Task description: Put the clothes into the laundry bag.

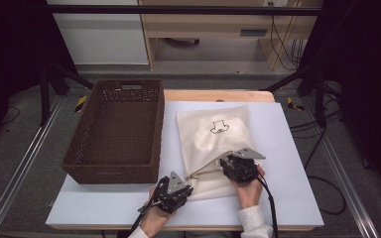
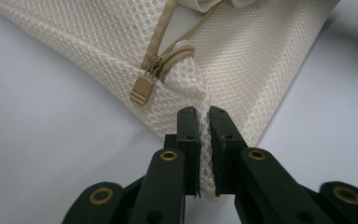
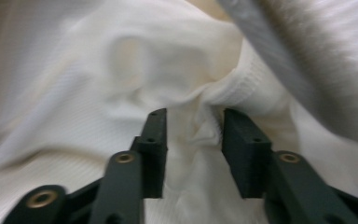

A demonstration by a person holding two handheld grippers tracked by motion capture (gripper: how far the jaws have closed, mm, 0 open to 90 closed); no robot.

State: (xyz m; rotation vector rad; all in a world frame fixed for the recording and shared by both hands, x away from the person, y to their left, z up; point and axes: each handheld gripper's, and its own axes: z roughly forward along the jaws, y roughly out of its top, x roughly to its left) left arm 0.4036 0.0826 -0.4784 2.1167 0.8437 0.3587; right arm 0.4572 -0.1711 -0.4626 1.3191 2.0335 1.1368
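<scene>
A cream mesh bag (image 1: 213, 131) with a small dark print lies on the white table (image 1: 290, 148). My left gripper (image 1: 189, 182) is at the bag's near left corner. In the left gripper view it (image 2: 204, 116) is shut on a fold of the mesh (image 2: 261, 56), just below the tan zipper pull (image 2: 142, 88). My right gripper (image 1: 228, 162) reaches into the bag's raised opening. Its jaws (image 3: 193, 121) stand apart with a bunched fold of white cloth (image 3: 121, 70) between them. The pads do not visibly press on that cloth.
A dark brown wicker basket (image 1: 109, 173) stands on the table's left half, close beside the bag. Bare white table surface lies to the right of the bag and along the near edge. Metal rails run along both sides of the table.
</scene>
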